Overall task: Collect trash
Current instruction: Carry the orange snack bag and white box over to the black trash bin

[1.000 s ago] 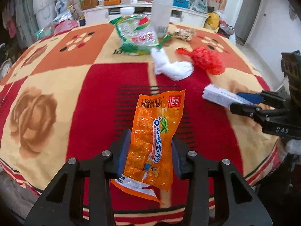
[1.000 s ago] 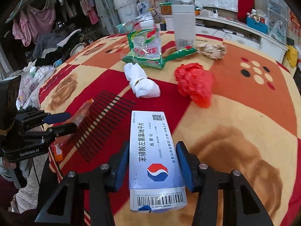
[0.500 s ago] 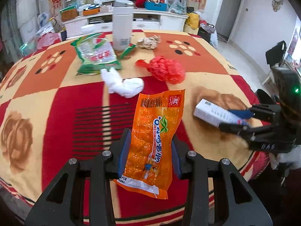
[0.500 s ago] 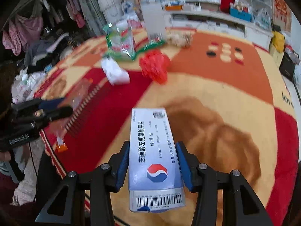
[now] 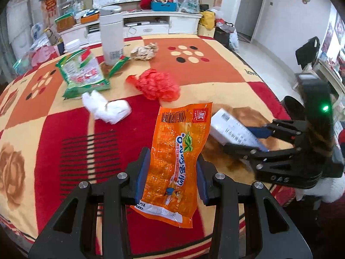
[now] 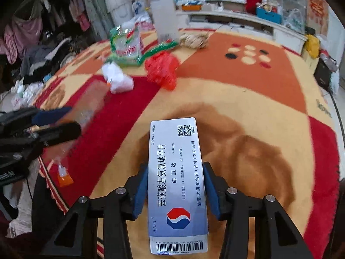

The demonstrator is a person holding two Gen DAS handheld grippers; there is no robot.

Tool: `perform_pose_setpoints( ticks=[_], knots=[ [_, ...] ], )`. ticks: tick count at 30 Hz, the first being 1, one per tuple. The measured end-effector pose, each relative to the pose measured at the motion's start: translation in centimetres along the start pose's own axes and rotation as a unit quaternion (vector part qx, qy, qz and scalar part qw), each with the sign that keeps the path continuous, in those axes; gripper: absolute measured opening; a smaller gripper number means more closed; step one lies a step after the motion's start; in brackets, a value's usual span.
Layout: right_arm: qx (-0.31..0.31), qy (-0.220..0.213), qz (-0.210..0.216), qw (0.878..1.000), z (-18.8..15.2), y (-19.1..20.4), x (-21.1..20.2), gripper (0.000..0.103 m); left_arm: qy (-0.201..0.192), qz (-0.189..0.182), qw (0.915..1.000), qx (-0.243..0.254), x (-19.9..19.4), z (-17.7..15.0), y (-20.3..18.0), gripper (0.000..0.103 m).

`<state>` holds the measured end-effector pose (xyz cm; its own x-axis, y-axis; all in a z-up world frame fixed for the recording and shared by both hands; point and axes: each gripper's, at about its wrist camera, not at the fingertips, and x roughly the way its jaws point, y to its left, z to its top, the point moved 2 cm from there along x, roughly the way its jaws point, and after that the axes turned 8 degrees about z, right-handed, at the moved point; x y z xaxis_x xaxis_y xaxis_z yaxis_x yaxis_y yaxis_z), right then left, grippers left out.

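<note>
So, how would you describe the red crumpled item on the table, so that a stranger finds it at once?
Start at the tall white bottle standing far back on the patterned blanket. Nearer than it, right of the green snack bag and beyond the white tissue wad, lies the red plastic bag. It is the only red, bunched-up film; its neighbours are green, white or beige.

Black gripper (image 5: 170, 176), blue-padded jaws, silver screws

Glossy crinkled plastic snack wrapper (image 5: 180, 151), smooth satin cardboard medicine box (image 6: 176, 185), fuzzy matt woven blanket (image 5: 64, 129)
</note>
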<state>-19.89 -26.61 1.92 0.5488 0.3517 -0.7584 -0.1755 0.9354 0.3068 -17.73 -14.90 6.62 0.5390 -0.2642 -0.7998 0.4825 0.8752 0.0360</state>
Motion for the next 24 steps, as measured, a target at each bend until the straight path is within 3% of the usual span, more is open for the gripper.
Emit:
perform_pose_setpoints(
  ticks=[10, 24],
  knots=[
    [0.068, -0.054, -0.033, 0.996, -1.3, -5.8, -6.4, 0.046, -0.013, -0.019, 0.9993, 0.031, 1.0, 2.5, -5.3, 0.037],
    [0.139, -0.084, -0.091, 0.983, -4.1, -12.5, -11.7, 0.046, -0.017, -0.053, 0.9955, 0.077, 3.9, 6.1, -13.7, 0.037]
  ],
)
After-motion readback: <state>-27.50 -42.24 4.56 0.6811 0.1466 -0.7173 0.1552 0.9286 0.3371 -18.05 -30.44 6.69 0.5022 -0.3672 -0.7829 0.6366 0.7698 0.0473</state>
